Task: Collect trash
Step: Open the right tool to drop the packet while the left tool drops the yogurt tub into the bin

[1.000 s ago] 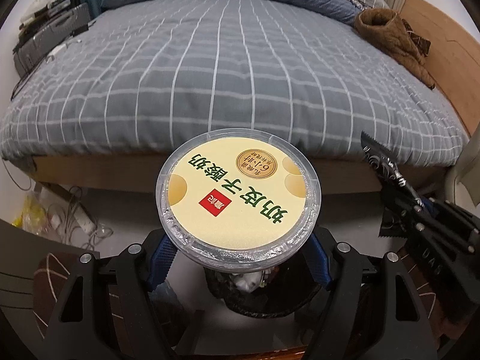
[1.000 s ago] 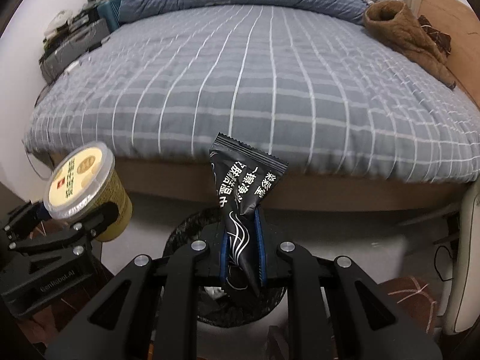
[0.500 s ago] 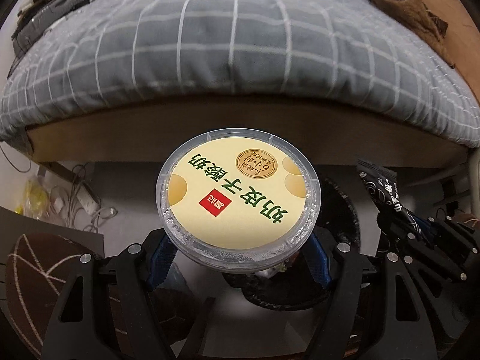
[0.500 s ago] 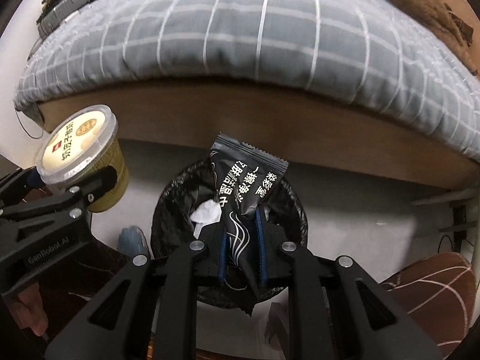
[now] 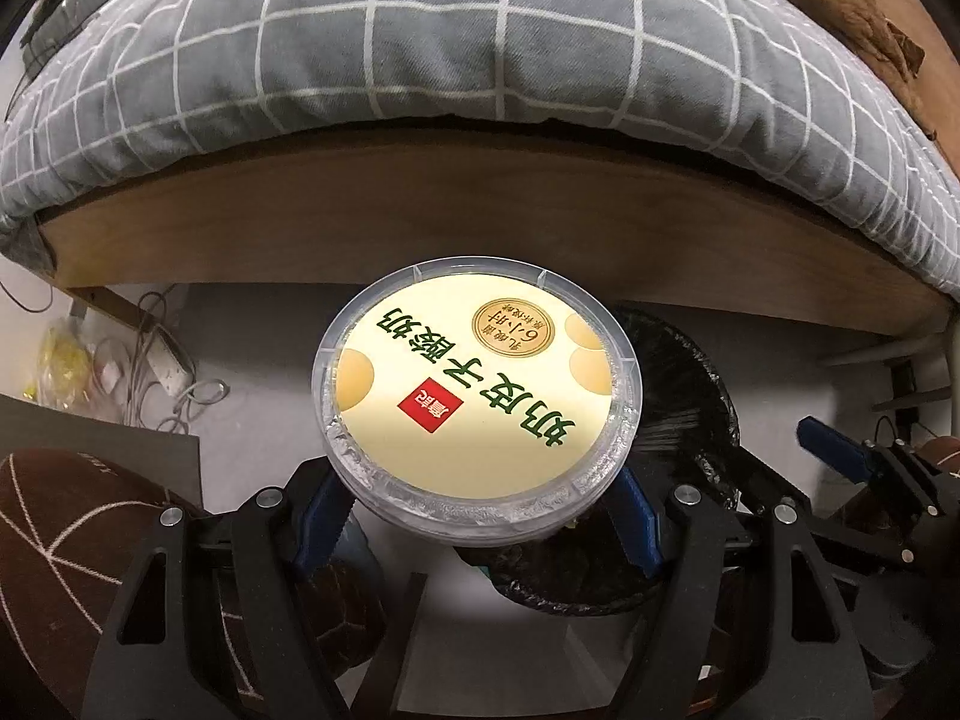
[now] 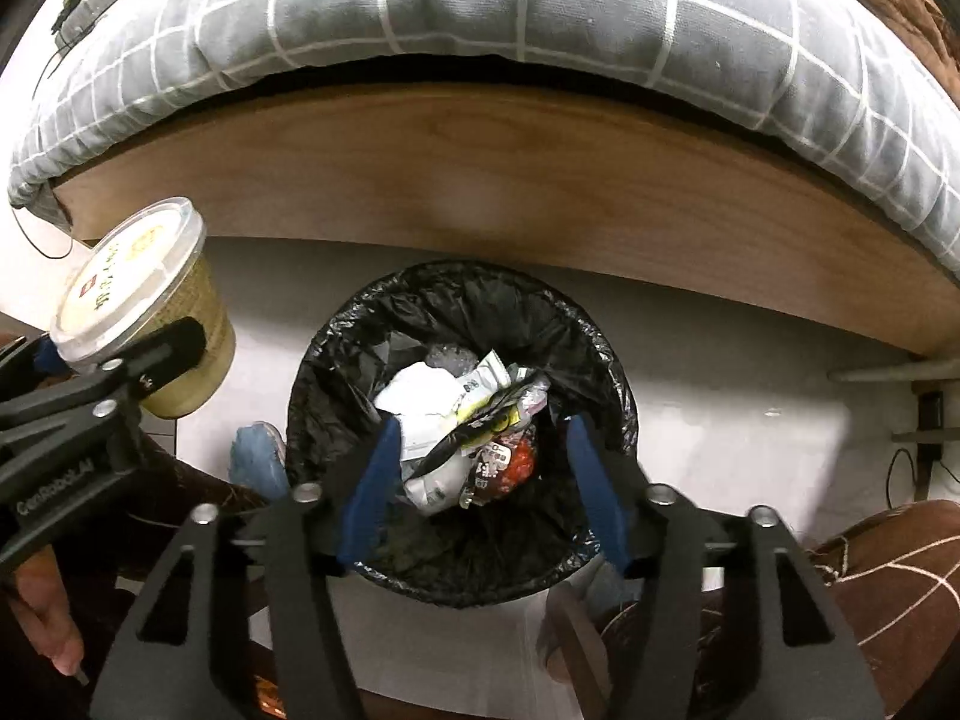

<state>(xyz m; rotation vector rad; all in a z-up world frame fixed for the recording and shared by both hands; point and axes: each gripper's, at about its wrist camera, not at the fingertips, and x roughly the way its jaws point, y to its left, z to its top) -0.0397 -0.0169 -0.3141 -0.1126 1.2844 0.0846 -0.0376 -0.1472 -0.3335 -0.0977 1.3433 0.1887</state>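
Cup (image 5: 477, 402) sits clamped in my left claw (image 5: 480, 516), lid up, both blue pads tight on its sides. In the right view the cup (image 6: 144, 312) hangs left of the bin (image 6: 459, 426), outside the rim, above the floor. Right claw (image 6: 480, 480) is spread wide with nothing between its pads, hovering directly over the bin mouth. Black wrapper (image 6: 480, 420) lies on the trash pile inside the bin, among white paper and a red packet.

Step in hand, I judge: drop the cup. I'd carry the left claw rightward until the cup is over the liner's centre, pull the right claw aside first so the two don't collide, then open low so the cup doesn't bounce off the rim.

From the left view the cup blocks most of the bin (image 5: 690, 384); only its right edge shows. Can't tell if the cup holds anything; the lid is opaque. Bin depth under the pile is hidden. Bed (image 6: 480, 18) overhangs behind, and its underside is dark.
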